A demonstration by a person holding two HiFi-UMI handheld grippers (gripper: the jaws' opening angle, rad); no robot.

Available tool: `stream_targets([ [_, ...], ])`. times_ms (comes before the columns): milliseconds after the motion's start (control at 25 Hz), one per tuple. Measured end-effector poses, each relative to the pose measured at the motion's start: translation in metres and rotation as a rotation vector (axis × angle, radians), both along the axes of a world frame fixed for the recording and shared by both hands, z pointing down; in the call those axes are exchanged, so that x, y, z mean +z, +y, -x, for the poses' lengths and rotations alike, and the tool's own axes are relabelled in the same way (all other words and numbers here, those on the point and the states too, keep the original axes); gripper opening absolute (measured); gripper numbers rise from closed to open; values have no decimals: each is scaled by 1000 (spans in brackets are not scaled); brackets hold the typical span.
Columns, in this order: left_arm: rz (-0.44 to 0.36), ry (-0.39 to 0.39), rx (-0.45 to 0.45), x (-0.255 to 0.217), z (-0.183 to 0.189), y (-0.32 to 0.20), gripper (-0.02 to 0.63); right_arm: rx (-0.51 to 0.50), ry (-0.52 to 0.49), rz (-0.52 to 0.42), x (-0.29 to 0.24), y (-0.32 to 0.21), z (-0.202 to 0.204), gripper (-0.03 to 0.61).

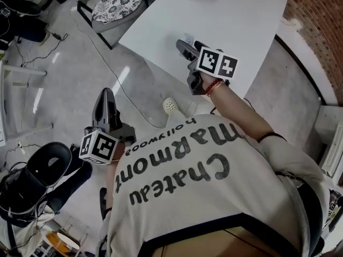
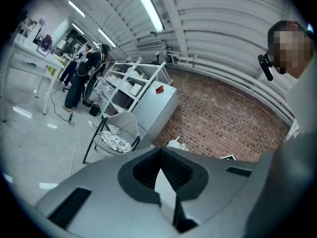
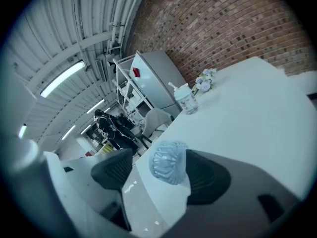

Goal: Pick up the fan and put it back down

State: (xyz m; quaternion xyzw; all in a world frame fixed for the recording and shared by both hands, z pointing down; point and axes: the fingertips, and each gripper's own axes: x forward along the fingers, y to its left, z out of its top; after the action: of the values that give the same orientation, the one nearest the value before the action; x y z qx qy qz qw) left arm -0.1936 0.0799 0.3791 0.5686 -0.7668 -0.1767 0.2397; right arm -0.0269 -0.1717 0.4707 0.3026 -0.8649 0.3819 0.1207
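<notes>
The head view alone takes in the whole setting: a smooth concrete floor [image 1: 64, 79], a flat white table [image 1: 241, 15] set against a rough brick wall [image 1: 321, 15], and the person's pale shirt [image 1: 214, 170] with dark lettering. It also shows both tools at once. The right gripper [image 1: 190, 44] reaches over the table's near edge, while the left gripper [image 1: 105, 93] hangs out over the floor, well apart from the table.

Only the gripper views show the room at eye level. There a smooth grey metal cabinet [image 2: 158, 105] stands behind a dark-framed chair [image 2: 116, 138] with a patterned cushion, and people [image 2: 79, 78] stand far off under strip lights.

The right gripper view shows what the head view barely does. The fan [image 3: 168, 162], small, round and pale with a ribbed plastic grille, stands on the table near its edge. It is between that gripper's ribbed dark pads, which are spread wide. It sits close against the pad on the picture's right and clear of the other, so it is not pinched.

Farther along the table are a clear, lidded bottle [image 3: 187, 100] and small pale flowers [image 3: 204, 81].

The left gripper view shows that tool's tongs pressed together at the tips, with nothing between them.
</notes>
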Motion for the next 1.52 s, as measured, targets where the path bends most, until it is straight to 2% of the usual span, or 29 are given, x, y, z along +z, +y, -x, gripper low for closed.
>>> stream_targets([
  [320,11,6,-23,-1,20,-8,2,31,85,13,17,-17,20,344],
  [640,-3,3,-9,-2,25,-24,2,0,180,-33,25,-23,19,285],
  [1000,-19,2,44,-3,24,-57,2,-46,167,-12,26,-29,16,258],
  [1200,-29,7,93,-4,20,-82,2,-39,148,22,26,-33,5,245],
  [1520,-36,7,214,-6,11,-141,2,61,114,26,12,-62,-29,241],
])
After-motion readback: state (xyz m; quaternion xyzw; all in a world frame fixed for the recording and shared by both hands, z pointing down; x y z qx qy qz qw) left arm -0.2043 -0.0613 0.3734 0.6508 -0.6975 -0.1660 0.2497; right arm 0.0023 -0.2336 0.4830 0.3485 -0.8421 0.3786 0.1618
